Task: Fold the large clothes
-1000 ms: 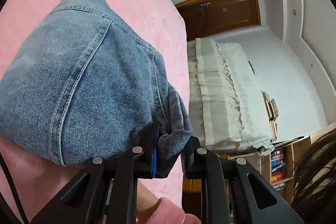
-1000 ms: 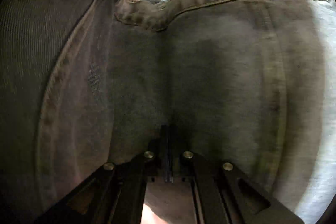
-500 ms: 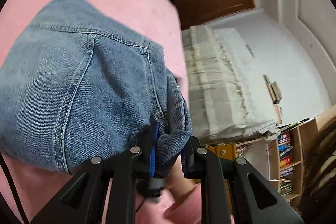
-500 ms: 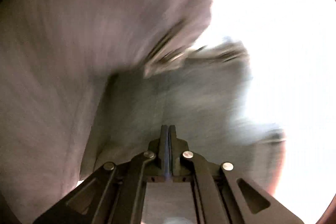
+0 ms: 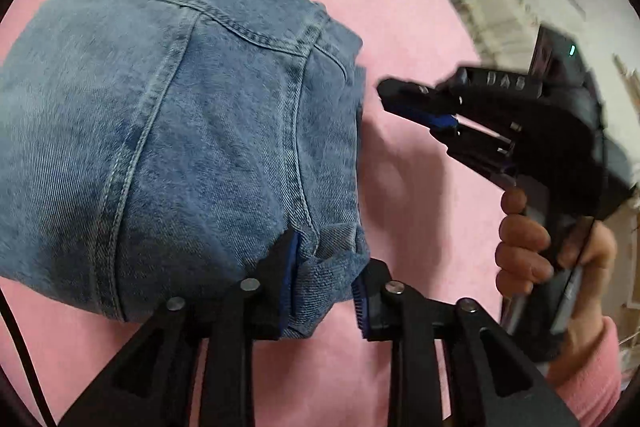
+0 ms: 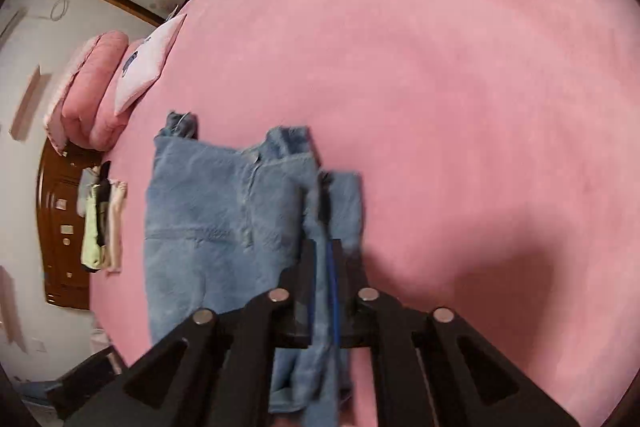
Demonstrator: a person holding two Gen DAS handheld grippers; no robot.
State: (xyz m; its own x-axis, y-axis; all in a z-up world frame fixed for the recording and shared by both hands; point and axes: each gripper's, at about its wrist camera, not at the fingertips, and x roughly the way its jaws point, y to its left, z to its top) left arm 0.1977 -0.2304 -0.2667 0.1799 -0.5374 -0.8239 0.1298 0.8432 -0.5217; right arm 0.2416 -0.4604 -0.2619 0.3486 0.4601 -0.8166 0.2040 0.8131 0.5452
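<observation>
Both your grippers are opening: the left gripper (image 5: 324,287) has the jeans (image 5: 180,131) corner between its jaws, and the right gripper (image 5: 384,95) stands apart at right, empty.

Both tools are matte black plastic. The left gripper (image 5: 326,287) has angular fingers with triangular cut-outs, four silver screw heads and ribbed blue pads (image 5: 294,267). At three o'clock, the right gripper (image 5: 416,111) bears raised letters, a small green light and a pistol handle, gripped by a hand (image 5: 532,247) in a pink knitted sleeve (image 5: 592,375). A thin black cable (image 5: 20,347) runs at eight o'clock.
</observation>
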